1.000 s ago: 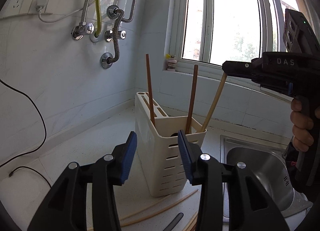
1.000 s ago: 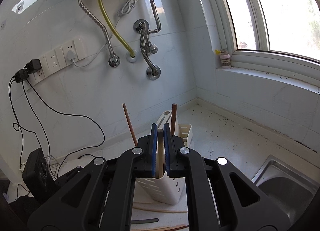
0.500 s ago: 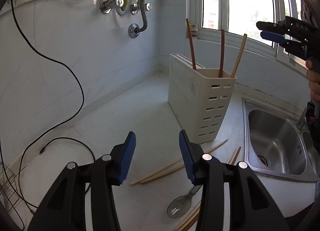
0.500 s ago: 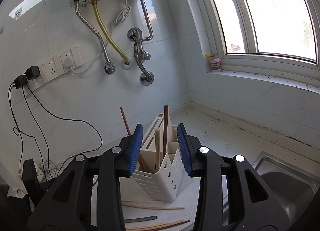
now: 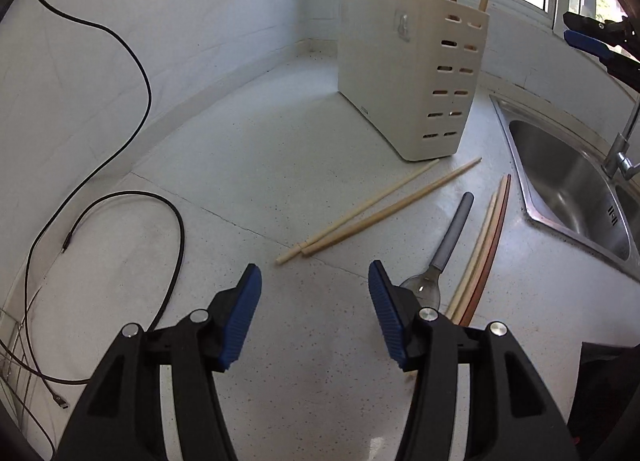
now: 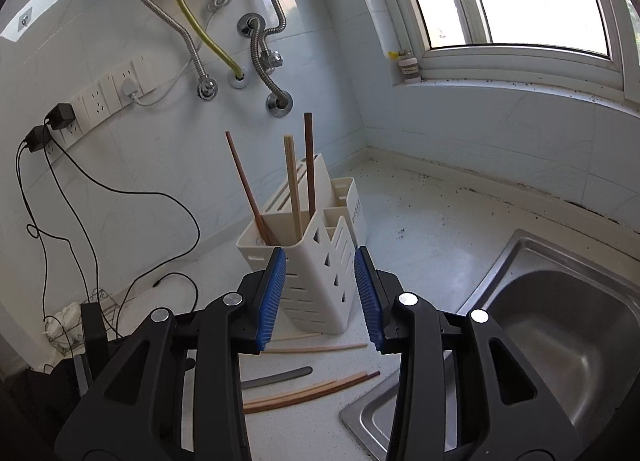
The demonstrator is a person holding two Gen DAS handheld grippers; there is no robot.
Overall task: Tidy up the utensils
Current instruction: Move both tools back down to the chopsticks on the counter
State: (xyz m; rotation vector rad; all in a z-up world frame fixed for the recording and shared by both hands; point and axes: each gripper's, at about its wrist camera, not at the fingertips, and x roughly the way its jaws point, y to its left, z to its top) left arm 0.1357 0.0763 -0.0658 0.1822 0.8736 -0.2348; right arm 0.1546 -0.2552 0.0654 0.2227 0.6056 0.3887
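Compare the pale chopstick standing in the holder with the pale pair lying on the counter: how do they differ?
The pale chopstick in the holder stands nearly upright; the pale pair lies flat on the counter. The first is already sorted into the holder; the pair sits loose just in front of it. All look like the same light wood.
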